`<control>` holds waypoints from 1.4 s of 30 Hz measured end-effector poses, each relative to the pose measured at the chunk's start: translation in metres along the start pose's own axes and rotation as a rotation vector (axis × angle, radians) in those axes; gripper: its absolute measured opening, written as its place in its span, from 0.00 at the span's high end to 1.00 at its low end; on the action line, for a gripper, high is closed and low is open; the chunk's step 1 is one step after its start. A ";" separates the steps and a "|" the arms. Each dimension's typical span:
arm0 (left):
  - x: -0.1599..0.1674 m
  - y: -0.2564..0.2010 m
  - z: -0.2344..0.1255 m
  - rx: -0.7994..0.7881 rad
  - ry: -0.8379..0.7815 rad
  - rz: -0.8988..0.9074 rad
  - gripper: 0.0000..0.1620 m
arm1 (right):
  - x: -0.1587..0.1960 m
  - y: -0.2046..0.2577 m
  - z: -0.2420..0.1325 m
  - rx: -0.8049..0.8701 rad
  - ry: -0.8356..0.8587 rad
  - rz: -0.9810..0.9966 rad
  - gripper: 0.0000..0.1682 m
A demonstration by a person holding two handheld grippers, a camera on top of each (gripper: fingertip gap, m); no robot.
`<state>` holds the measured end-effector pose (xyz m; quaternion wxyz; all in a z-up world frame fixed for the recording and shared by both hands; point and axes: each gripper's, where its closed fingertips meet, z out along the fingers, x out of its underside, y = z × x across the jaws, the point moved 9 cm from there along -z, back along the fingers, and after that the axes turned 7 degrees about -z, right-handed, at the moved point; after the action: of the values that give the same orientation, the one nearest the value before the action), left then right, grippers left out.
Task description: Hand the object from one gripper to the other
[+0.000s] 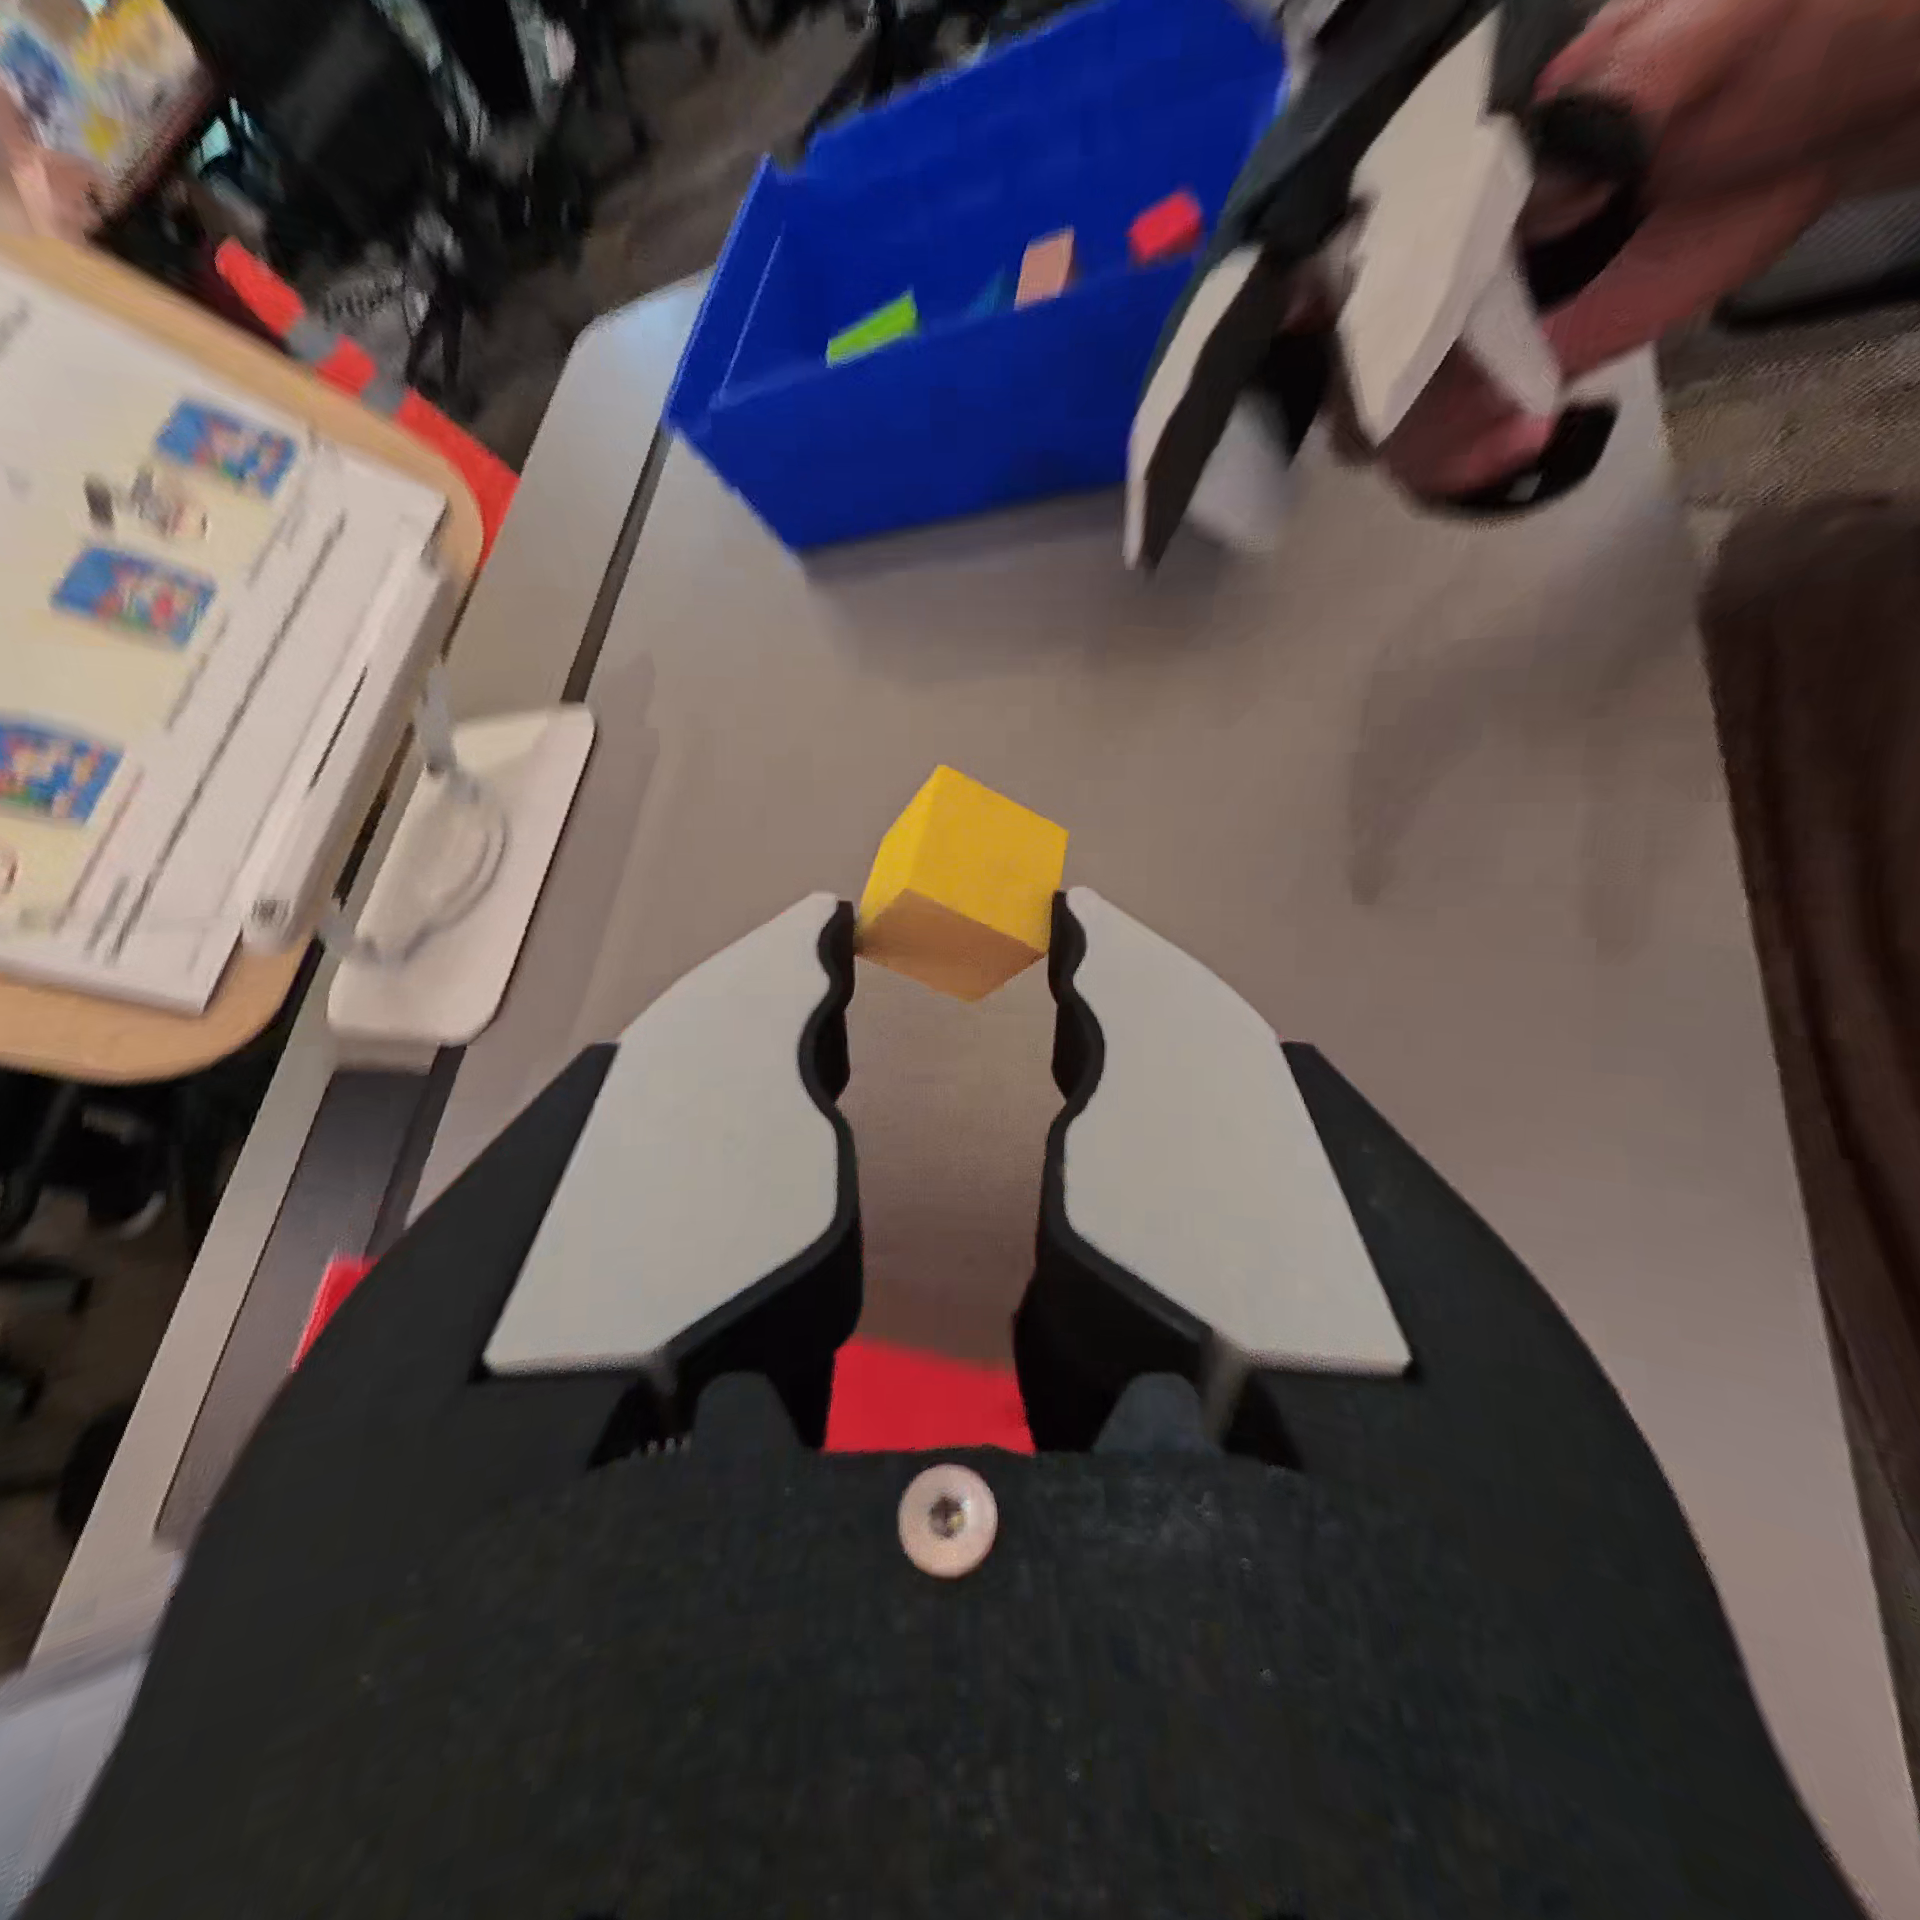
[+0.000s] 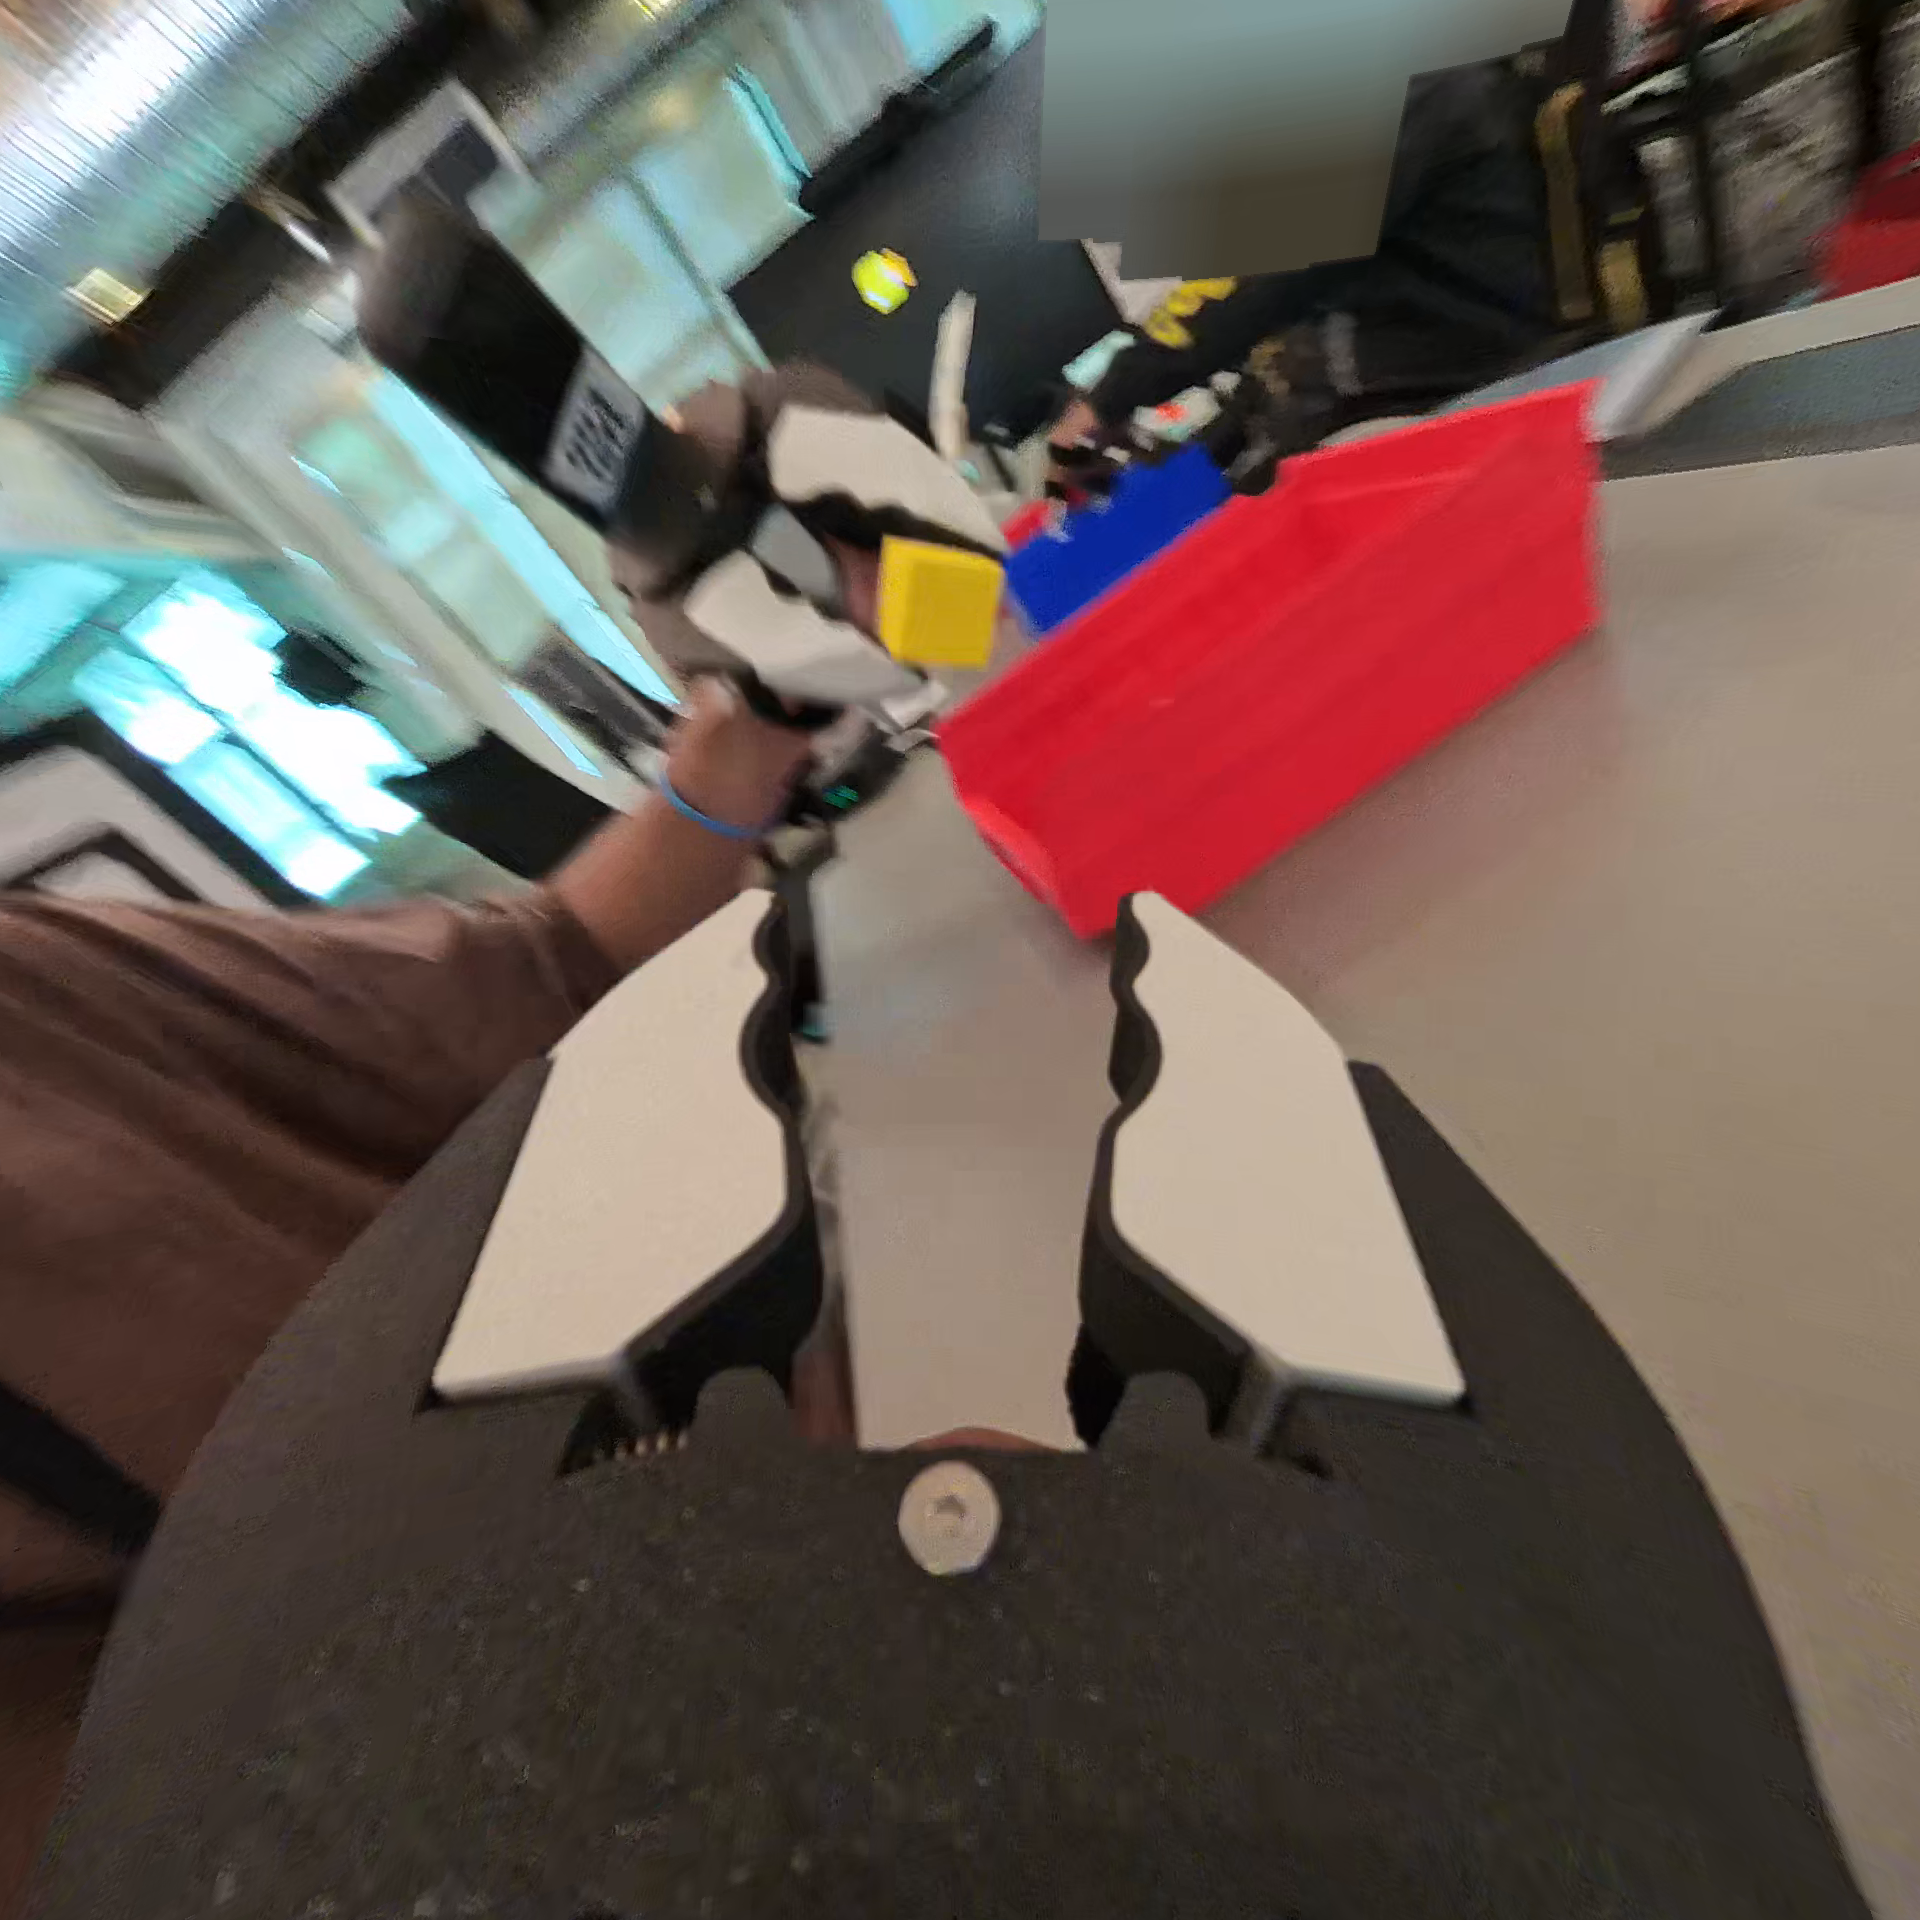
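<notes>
Handover in mid-air: left gripper [image 1: 954, 914] pinches a yellow cube [image 1: 961, 883] between its fingertips, the jaws pressed on two opposite faces and the cube tilted, held clear above the grey counter [image 1: 1247, 790]. In the left wrist view the right gripper [image 1: 1247, 488] hangs blurred at about 1 o'clock, well apart from the cube, gripped by a hand [image 1: 1704, 197]. A blue bin [image 1: 935, 436] stands on the counter at 12 o'clock, with green, pink and red blocks inside. At 9 o'clock a round wooden table [image 1: 457, 520] carries printed sheets.

From the right wrist view, the right gripper's [image 2: 951, 914] jaws are spread and hold nothing, only bare counter [image 2: 1558, 1039] between them. The left gripper [image 2: 862, 592] with the yellow cube [image 2: 938, 603] appears at 12 o'clock, well ahead of the spread jaws. A red bin [image 2: 1278, 686] sits on the counter at 1 o'clock, just beside the cube in this view. A brown sleeve [image 2: 260, 1039] fills the 9 o'clock edge.
</notes>
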<state>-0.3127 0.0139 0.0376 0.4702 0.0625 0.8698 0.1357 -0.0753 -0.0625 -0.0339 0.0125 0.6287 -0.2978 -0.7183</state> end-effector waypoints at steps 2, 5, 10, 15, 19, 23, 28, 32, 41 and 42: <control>-0.017 -0.011 0.019 0.054 -0.041 0.013 0.78 | -0.008 -0.003 0.017 -0.086 -0.053 0.085 0.62; -0.033 -0.023 0.041 0.096 -0.059 0.034 0.78 | -0.010 -0.006 0.029 -0.159 -0.122 0.155 0.61; -0.034 -0.038 0.067 0.125 -0.047 0.061 0.78 | -0.002 -0.013 0.021 -0.183 -0.156 0.207 0.84; -0.032 -0.050 0.066 0.048 -0.026 -0.076 0.67 | 0.005 -0.014 0.009 -0.158 -0.078 0.215 0.84; -0.005 -0.073 0.053 -0.019 -0.063 -0.579 0.60 | -0.034 -0.008 -0.018 -0.015 -0.006 0.005 0.84; 0.046 -0.121 0.060 0.238 -0.265 -1.085 0.60 | -0.129 0.000 -0.075 0.285 0.109 -0.252 0.84; 0.076 -0.132 0.065 0.256 -0.314 -1.145 0.60 | -0.175 -0.028 -0.170 0.900 0.520 -0.319 0.84; 0.068 -0.132 0.060 0.189 -0.289 -0.990 0.62 | -0.132 -0.074 -0.211 1.030 0.856 -0.100 0.84; 0.066 -0.143 0.071 0.285 -0.250 -1.007 0.63 | -0.085 -0.155 -0.222 1.148 1.047 -0.042 0.84; 0.067 -0.143 0.071 0.282 -0.238 -1.005 0.63 | -0.084 -0.163 -0.223 1.185 1.048 -0.047 0.84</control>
<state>-0.2875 -0.0945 -0.0954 0.5598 -0.2841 0.7429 -0.2325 0.2033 0.0127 -0.0378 -0.2010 0.7932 -0.5726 -0.0506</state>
